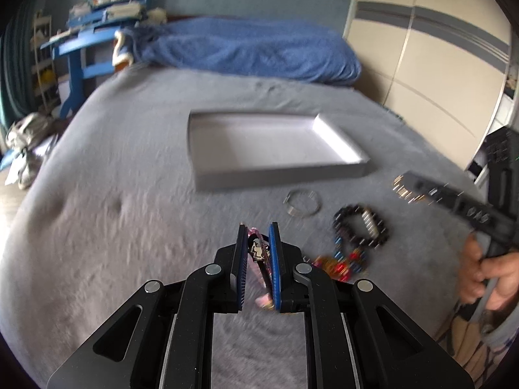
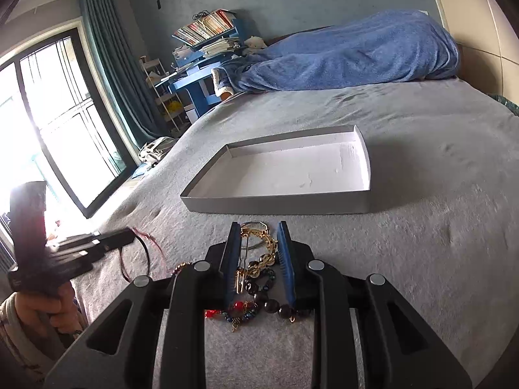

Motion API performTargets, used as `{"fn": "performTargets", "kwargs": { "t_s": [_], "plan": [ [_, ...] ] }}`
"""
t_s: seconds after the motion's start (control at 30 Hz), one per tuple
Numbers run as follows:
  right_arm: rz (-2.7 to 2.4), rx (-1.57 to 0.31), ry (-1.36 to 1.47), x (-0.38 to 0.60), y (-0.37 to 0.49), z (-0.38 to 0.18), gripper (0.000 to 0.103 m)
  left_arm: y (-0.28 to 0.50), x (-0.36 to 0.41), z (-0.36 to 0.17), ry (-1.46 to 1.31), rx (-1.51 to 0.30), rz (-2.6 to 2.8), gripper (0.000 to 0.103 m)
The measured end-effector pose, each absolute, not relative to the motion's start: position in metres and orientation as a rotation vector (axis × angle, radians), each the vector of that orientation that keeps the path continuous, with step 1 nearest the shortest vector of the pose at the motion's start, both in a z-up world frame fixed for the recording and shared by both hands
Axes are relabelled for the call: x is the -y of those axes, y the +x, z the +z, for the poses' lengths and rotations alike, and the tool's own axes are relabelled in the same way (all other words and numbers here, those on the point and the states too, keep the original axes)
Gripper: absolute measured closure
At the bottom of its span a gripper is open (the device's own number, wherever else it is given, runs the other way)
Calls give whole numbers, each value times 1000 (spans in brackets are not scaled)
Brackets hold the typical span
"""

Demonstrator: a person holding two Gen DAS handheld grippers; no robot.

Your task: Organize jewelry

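While the left gripper [image 1: 256, 243] is pinching a pink, cord-like piece of jewelry [image 1: 259, 253] between jaws that are standing nearly closed, the right gripper [image 2: 256, 253] is holding a gold chain bracelet [image 2: 262, 253] between jaws that are only a little wider apart. Both are hovering over the near edge of the grey bed [image 2: 421, 227]. Just under them, a black beaded bracelet [image 1: 360, 223], a silver bangle [image 1: 301, 206] and a red and blue beaded piece [image 1: 340, 261] are lying loose on the bed. An empty white tray [image 2: 275, 201] is sitting straight ahead toward the bed's middle, its long axis running across both views. Judging by the views, the right gripper is sitting slightly nearer its front wall.
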State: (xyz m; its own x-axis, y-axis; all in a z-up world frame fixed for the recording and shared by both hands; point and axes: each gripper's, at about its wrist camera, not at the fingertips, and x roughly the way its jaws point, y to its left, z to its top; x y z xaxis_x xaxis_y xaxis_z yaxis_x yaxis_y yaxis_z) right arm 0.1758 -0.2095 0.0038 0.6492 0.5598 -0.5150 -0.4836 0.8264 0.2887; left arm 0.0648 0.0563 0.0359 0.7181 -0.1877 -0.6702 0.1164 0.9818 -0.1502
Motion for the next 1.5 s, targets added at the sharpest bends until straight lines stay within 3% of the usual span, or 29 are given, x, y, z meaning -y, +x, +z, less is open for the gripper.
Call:
{"fn": "performTargets", "kwargs": {
  "t_s": [0.13, 0.27, 0.43, 0.5, 0.57, 0.6, 1.03, 1.5],
  "plan": [
    [589, -635, 128, 210, 176, 1, 80, 65, -67, 8, -112, -830, -146, 87],
    [582, -637, 133, 210, 178, 0, 80, 63, -71, -5, -104, -871, -129, 66],
    [583, -638, 133, 210, 179, -1, 80, 62, -65, -7, -62, -876, -115, 66],
    [582, -638, 135, 211, 178, 0, 80, 63, -65, -8, -61, -881, -117, 73],
    [581, -638, 136, 210, 178, 0, 80, 62, -64, -7, -55, -875, -120, 97],
    [579, -638, 138, 211, 179, -1, 80, 61, -64, -6, -51, -866, -125, 100],
    [584, -613, 147, 214, 182, 5, 80, 64, -38, 61, -1, -682, -194, 100],
    [556, -601, 121, 210, 222, 18, 80, 134, -23, 127, 38, -549, -213, 100]
  ]
}}
